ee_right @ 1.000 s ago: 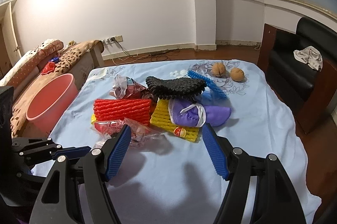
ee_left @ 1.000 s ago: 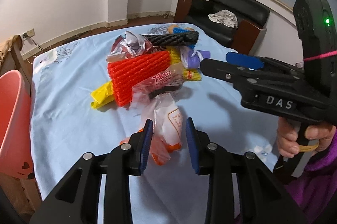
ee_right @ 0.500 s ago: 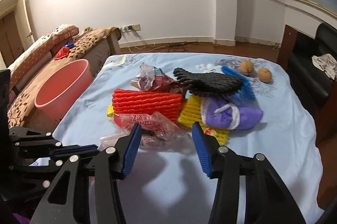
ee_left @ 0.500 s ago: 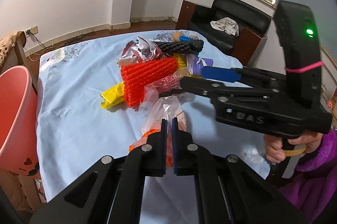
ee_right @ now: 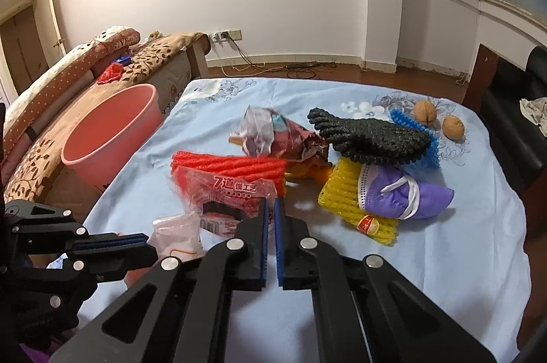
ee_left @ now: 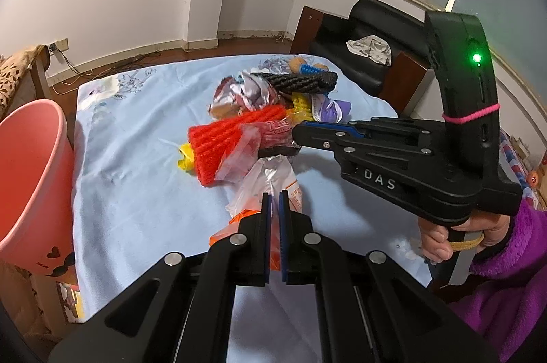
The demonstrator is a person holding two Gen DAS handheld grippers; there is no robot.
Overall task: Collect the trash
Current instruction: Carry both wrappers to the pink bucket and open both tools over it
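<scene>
**Mia:** So, what is the left gripper [ee_left: 275,197] doing?

**Ben:** Its two blue pads are squeezed together. They pinch a clear bag [ee_left: 273,178] with orange on it. The bag sticks up past the pads, and the orange part hangs down under them.

**Mia:** And the right gripper [ee_right: 270,209]?

**Ben:** That one is squeezed together too. It nips the edge of a see-through wrapper [ee_right: 232,192] with red print. The wrapper stands up just in front of the pads. A hand [ee_left: 444,236] in a purple sleeve [ee_left: 506,277] holds that gripper by the handle.

**Mia:** Where is the rest of the trash?

**Ben:** It is in a heap on the blue cloth [ee_right: 444,260] on the table. A red foam net [ee_right: 232,163] lies right behind the wrapper. A shiny crumpled wrapper [ee_right: 270,134] is behind the red net. A yellow foam net [ee_right: 342,188] lies to the right, with a purple mask [ee_right: 410,195] on top of it. A black foam net [ee_right: 376,137] lies behind those, on a blue net [ee_right: 398,117].

**Mia:** What are the round brown things?

**Ben:** Two walnuts [ee_right: 425,111], side by side, near the far right of the cloth.

**Mia:** Is there a bin?

**Ben:** Yes, a pink bucket [ee_right: 109,130]. It stands beside the left edge of the table, apart from the heap.
</scene>
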